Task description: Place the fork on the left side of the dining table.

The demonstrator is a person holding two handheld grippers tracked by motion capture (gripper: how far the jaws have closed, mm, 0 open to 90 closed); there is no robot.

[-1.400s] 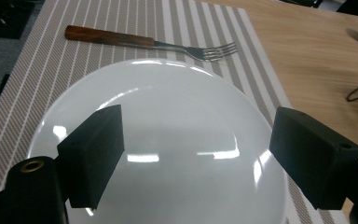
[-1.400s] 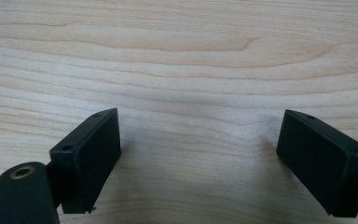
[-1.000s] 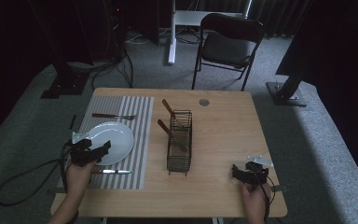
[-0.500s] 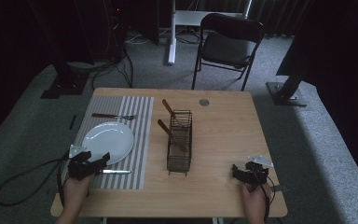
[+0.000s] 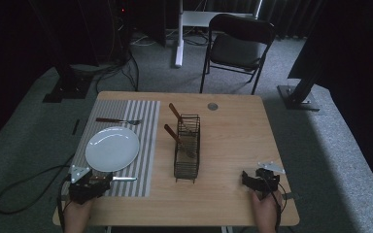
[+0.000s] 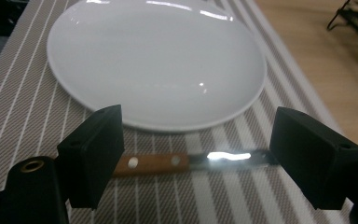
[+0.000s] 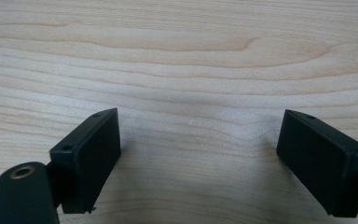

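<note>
wooden table (image 5: 233,145), striped placemat (image 5: 148,116), grey carpet (image 5: 320,131), black folding chair (image 5: 240,41)

The plate (image 6: 156,60) looks glazed, white and glossy, catching highlights. The knife (image 6: 191,161) has a shiny metal blade and a smooth wooden handle (two pale rivets). The mat (image 6: 23,116) is woven, matt striped cloth. The table (image 7: 177,60) shows smooth pale wood grain. The basket (image 5: 187,145) is dark wire.

One plate (image 5: 112,148), one knife (image 6: 186,161), one fork (image 5: 118,121)
</note>
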